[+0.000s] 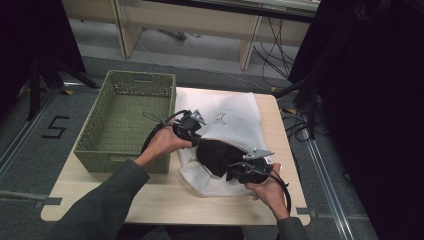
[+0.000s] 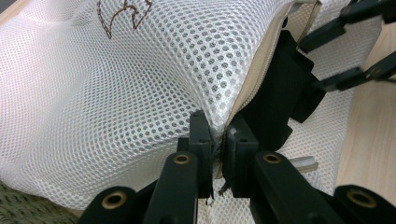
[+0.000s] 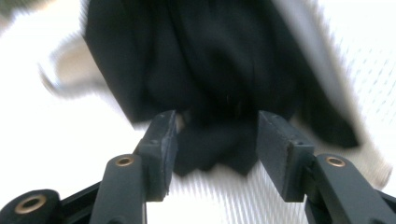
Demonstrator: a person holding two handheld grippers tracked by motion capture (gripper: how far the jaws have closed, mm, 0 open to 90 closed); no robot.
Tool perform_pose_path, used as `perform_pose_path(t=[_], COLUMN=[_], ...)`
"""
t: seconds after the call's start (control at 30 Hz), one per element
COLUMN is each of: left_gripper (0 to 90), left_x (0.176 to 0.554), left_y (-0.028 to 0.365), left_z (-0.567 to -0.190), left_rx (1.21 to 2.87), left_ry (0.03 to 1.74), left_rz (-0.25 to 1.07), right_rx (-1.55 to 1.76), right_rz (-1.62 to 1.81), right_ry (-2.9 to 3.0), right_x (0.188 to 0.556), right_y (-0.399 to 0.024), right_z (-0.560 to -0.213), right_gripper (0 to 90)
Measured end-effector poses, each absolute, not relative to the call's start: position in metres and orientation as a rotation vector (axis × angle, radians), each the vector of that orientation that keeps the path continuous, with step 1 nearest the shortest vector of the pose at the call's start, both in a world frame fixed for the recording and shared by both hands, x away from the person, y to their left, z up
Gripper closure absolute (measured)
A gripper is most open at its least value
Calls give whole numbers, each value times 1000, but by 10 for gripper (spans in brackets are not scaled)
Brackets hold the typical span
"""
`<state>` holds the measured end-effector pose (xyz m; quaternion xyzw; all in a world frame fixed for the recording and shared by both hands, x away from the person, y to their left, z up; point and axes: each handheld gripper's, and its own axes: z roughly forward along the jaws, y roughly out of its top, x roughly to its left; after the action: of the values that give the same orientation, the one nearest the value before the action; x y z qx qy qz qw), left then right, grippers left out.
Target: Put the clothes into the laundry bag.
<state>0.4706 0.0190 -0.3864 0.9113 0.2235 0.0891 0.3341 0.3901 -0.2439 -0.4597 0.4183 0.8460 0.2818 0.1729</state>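
A white mesh laundry bag (image 1: 235, 117) lies on the table, and a black garment (image 1: 217, 155) sticks out of its open zipper side. My left gripper (image 1: 194, 134) is at the bag's left edge; in the left gripper view it (image 2: 218, 135) is shut on the mesh (image 2: 116, 84) right beside the zipper tape. My right gripper (image 1: 234, 172) is at the near end of the garment. In the right gripper view its jaws (image 3: 215, 140) stand apart, with the blurred black cloth (image 3: 210, 60) hanging between them and not pinched.
A green woven basket (image 1: 125, 85) stands at the table's left, right beside the bag. Bare wooden tabletop (image 1: 165, 200) runs along the near edge. Stands and cables crowd the floor to the right of the table.
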Motion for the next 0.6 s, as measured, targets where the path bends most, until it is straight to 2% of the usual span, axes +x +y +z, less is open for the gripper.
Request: perform_pose_path(t=[0.03, 0.1, 0.17, 0.27, 0.6], left_gripper=[829, 828, 828, 829, 837], left_x=[470, 470, 470, 469, 467], left_y=[19, 18, 17, 16, 12], left_z=[-387, -387, -388, -388, -391], left_rx=[2377, 2375, 2382, 2377, 2385], left_ry=[585, 590, 576, 583, 570], left_rz=[234, 231, 234, 232, 212], right_rx=[1201, 1266, 1195, 1159, 885], right_rz=[783, 813, 795, 826, 1062], right_ry=[2428, 2439, 2460, 2466, 2456], right_x=[392, 394, 402, 411, 420], right_y=[-247, -246, -243, -236, -181], right_z=[-466, -479, -488, -490, -481], right_gripper=[457, 494, 664, 827, 839])
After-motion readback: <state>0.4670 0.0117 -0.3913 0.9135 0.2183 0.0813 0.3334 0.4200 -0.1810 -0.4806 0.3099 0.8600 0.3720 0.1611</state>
